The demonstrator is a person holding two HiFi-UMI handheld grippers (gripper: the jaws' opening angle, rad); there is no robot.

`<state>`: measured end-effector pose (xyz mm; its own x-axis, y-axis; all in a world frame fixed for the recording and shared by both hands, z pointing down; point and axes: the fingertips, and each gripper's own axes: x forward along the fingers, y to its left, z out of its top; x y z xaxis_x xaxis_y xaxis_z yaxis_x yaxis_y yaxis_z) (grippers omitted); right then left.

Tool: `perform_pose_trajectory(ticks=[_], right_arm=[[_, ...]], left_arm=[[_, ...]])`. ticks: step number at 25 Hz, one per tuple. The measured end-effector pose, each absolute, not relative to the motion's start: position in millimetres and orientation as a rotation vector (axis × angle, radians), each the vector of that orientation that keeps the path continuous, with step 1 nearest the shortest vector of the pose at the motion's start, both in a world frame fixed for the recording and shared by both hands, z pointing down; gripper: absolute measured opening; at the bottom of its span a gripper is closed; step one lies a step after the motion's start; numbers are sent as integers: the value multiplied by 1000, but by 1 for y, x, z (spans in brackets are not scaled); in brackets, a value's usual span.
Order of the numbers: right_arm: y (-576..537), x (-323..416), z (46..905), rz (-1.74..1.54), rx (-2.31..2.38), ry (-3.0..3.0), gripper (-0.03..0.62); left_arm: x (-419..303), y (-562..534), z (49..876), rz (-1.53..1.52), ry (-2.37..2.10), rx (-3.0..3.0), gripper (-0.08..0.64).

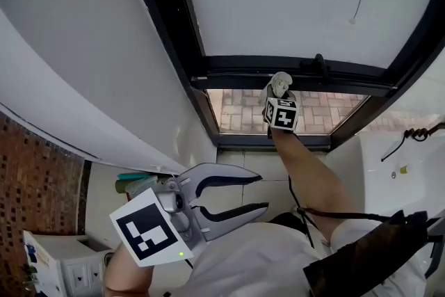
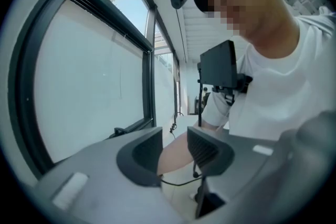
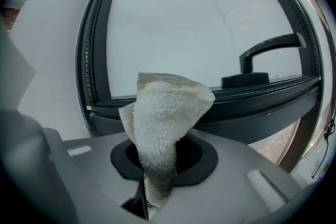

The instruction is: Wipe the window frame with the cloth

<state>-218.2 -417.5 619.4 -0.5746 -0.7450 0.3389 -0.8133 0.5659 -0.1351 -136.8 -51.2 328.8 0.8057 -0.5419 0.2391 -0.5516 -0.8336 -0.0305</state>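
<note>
Cloth (image 3: 163, 113) between right gripper's (image 3: 157, 157) jaws (seemingly touching frame (image 3: 262, 99)).

Cloth (image 3: 164, 122): off-white terry, bunched into an upright fold. Its lower end is pinched between the closed jaws of the right claw (image 3: 164, 161), and its free end fans out above them. In the head view the cloth (image 1: 280, 84) sits at 2 o'clock of centre, against the frame's horizontal bar; contact cannot be confirmed.

Window frame (image 1: 240, 69): black, around a pale opaque pane. In the right gripper view the frame's bar (image 3: 262, 105) runs behind the cloth, and a black lever handle (image 3: 265, 55) is at 2 o'clock of it.
</note>
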Motion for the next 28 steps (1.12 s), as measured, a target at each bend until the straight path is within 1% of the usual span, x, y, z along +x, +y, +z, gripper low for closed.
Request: perform_pose_trajectory(ticks=[10, 15, 19, 24, 26, 28], right_arm=[[-357, -359, 614, 483, 987, -2690, 71], [-336, -414, 612, 519, 877, -2721, 71], [-333, -427, 614, 551, 866, -2720, 71], [-330, -419, 612, 544, 825, -2729, 71], [-323, -410, 610, 482, 780, -2723, 71], [-318, -400, 605, 350, 716, -2705, 71]], left_arm=[[-169, -33, 338, 369, -1097, 2825, 166], [-183, -24, 341, 372, -1185, 2766, 166], [-189, -19, 343, 355, -1230, 2738, 166], [-189, -18, 342, 336, -1237, 2746, 166], [-187, -19, 339, 318, -1229, 2770, 166], [-184, -21, 335, 303, -1215, 2800, 166]])
